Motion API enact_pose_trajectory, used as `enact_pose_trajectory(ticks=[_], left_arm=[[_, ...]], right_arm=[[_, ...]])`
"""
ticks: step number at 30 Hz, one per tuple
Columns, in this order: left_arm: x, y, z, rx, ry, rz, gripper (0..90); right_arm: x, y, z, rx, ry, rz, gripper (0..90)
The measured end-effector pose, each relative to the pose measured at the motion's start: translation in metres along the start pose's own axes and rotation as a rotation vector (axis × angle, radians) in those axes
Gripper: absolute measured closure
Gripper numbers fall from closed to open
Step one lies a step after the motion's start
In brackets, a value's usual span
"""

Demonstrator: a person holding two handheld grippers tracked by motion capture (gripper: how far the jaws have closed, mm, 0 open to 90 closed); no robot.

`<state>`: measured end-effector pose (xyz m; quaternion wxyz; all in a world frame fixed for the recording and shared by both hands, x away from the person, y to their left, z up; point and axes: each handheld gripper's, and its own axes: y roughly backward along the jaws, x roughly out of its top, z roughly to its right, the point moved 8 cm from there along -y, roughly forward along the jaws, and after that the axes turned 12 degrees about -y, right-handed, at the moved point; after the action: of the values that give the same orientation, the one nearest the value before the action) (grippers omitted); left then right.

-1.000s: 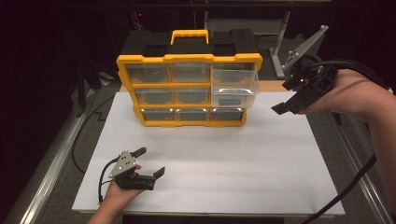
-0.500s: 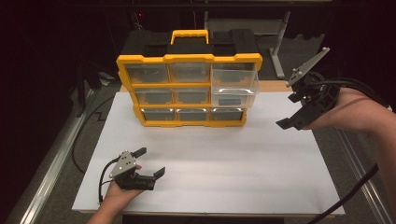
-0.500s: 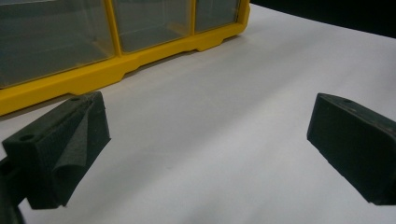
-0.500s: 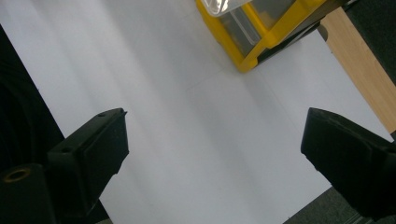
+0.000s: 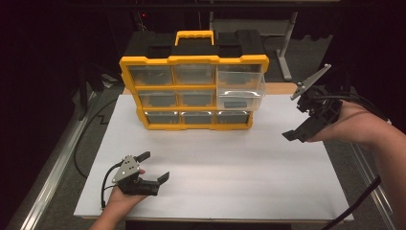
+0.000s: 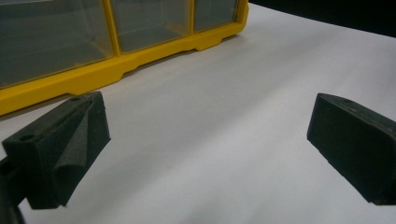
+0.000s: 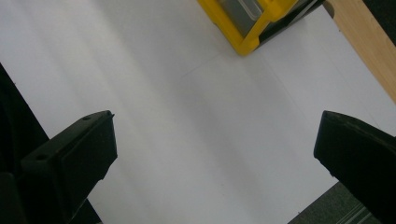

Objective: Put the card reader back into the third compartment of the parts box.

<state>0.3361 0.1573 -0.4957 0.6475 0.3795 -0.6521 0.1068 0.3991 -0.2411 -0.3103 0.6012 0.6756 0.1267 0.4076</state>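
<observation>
A yellow and black organizer [image 5: 191, 91] with clear drawers stands at the back of the white sheet [image 5: 230, 163]. Its upper right drawer [image 5: 241, 90] is pulled out, with a small dark item [image 5: 234, 104] inside. My left gripper [image 5: 154, 166] rests low at the front left, open and holding nothing, and its view [image 6: 205, 140] faces the organizer's bottom row [image 6: 93, 42]. My right gripper [image 5: 296, 120] hovers at the sheet's right edge, away from the drawer. Its jaws have just been opening and stand wide [image 7: 215, 154] over bare sheet with nothing between them.
A wooden table edge [image 7: 369, 51] runs beside the sheet at the back right. A metal rail [image 5: 52, 163] and a black cable [image 5: 91, 129] lie along the left side. A grey metal stand [image 5: 285, 52] rises behind the organizer. Cables trail from both grippers.
My right gripper has sunk and drifted right, away from the pulled-out drawer, with its jaws spreading wider. The left gripper has not moved.
</observation>
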Motion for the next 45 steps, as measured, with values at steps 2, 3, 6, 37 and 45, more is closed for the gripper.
enact_pose_trajectory(ticks=[2,3,6,37,45], left_arm=[[0.001,0.0,0.0,0.002,0.0,0.006,0.4],[0.001,0.0,0.0,0.001,-0.001,0.005,0.5],[0.0,0.0,0.0,-0.001,0.0,0.0,0.5],[0.0,-0.002,0.003,-0.014,-0.003,-0.002,0.5],[-0.001,-0.002,0.003,-0.019,-0.009,-0.009,0.5]], right_arm=[[-0.002,-0.005,0.0,-0.004,-0.005,-0.01,0.1],[-0.003,-0.007,0.0,-0.002,-0.005,-0.01,0.1],[-0.006,-0.016,0.0,-0.006,0.006,-0.016,0.1],[-0.035,-0.108,-0.011,0.001,0.015,-0.073,0.2],[-0.045,-0.136,-0.016,0.014,0.004,-0.104,0.1]])
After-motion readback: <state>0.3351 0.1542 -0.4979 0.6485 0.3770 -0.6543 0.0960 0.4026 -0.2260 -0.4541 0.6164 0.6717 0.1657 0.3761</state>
